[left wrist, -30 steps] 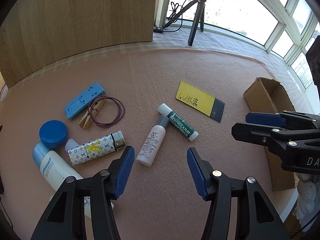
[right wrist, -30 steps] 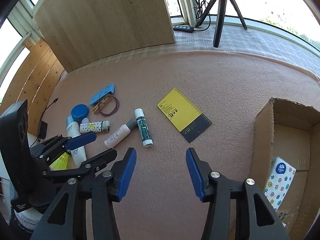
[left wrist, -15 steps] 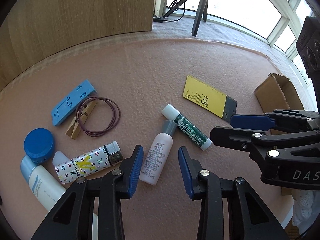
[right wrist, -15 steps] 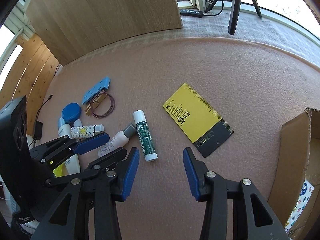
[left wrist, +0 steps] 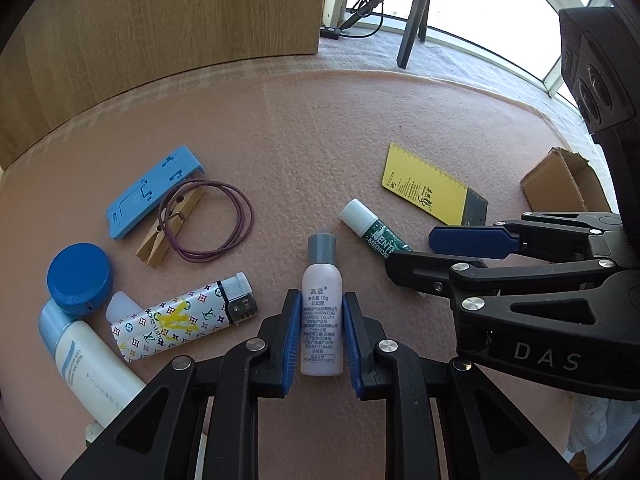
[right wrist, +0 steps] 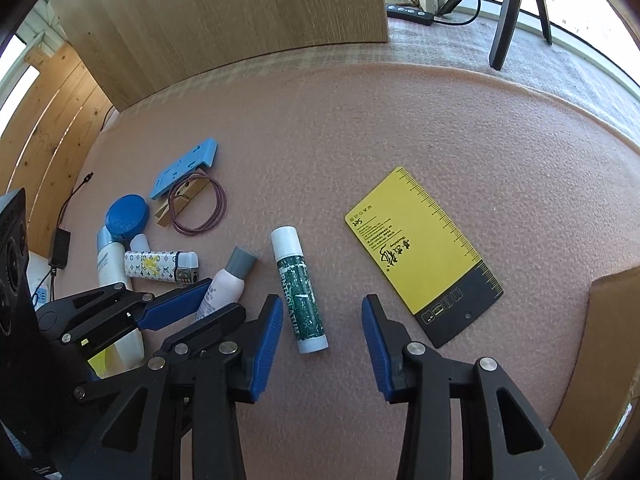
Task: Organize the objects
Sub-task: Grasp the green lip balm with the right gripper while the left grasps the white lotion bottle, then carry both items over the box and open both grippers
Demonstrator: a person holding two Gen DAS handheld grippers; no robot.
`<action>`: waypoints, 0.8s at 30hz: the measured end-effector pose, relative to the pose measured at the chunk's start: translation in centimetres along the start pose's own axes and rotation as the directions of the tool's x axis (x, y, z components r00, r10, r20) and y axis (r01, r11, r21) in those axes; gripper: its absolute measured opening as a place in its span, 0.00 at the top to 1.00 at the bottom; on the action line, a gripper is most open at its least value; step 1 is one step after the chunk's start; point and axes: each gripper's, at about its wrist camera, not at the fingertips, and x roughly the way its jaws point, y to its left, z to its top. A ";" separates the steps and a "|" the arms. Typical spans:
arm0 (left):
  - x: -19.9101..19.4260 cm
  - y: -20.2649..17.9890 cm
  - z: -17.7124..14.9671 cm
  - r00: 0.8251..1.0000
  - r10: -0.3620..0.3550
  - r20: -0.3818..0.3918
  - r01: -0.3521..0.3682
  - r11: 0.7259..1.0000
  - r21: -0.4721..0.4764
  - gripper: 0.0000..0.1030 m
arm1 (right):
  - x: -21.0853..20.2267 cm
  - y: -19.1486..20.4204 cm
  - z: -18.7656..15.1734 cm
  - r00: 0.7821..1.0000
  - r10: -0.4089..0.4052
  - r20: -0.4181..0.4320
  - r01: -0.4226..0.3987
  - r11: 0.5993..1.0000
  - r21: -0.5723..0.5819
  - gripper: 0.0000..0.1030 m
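On the pink mat (left wrist: 320,120) lies a small pink bottle (left wrist: 322,320) with a grey cap. My left gripper (left wrist: 321,300) is closing on it, and both blue pads press on its sides. The same bottle (right wrist: 226,284) shows in the right wrist view between the left gripper's fingers (right wrist: 172,308). A green and white lip balm stick (right wrist: 298,284) lies between the fingers of my right gripper (right wrist: 322,308), close to the left pad. Those jaws are closing and neither pad touches the stick. A yellow ruler card (right wrist: 416,248) lies to its right.
A patterned lighter (left wrist: 180,316), a white tube (left wrist: 88,360), a blue round lid (left wrist: 79,278), a blue stand (left wrist: 154,190), a clothespin (left wrist: 168,228) and a purple band (left wrist: 232,224) lie on the left. A cardboard box (right wrist: 612,320) stands at the right edge. A wooden panel (left wrist: 160,20) and a tripod (left wrist: 412,20) stand behind.
The left gripper came down over the pink bottle and shut on it. The right gripper sank and shifted left until the lip balm stick lay between its narrowing fingers.
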 end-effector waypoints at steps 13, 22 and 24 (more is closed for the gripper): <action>-0.7 -0.2 -1.5 1.000 -0.004 0.005 0.004 0.999 -0.039 0.79 | 0.1 0.4 -1.2 0.999 -0.041 0.010 0.042 0.998 -0.048 0.86; -2.0 -1.0 -4.1 1.000 -0.031 -0.002 0.030 0.998 -0.055 0.79 | -2.0 -0.6 -5.8 0.999 -0.022 0.032 0.022 1.000 0.002 0.86; -2.4 -1.3 -4.8 0.999 -0.037 -0.001 0.037 0.998 -0.060 0.79 | -2.8 -1.0 -7.0 0.999 -0.017 0.045 0.016 1.000 0.016 0.86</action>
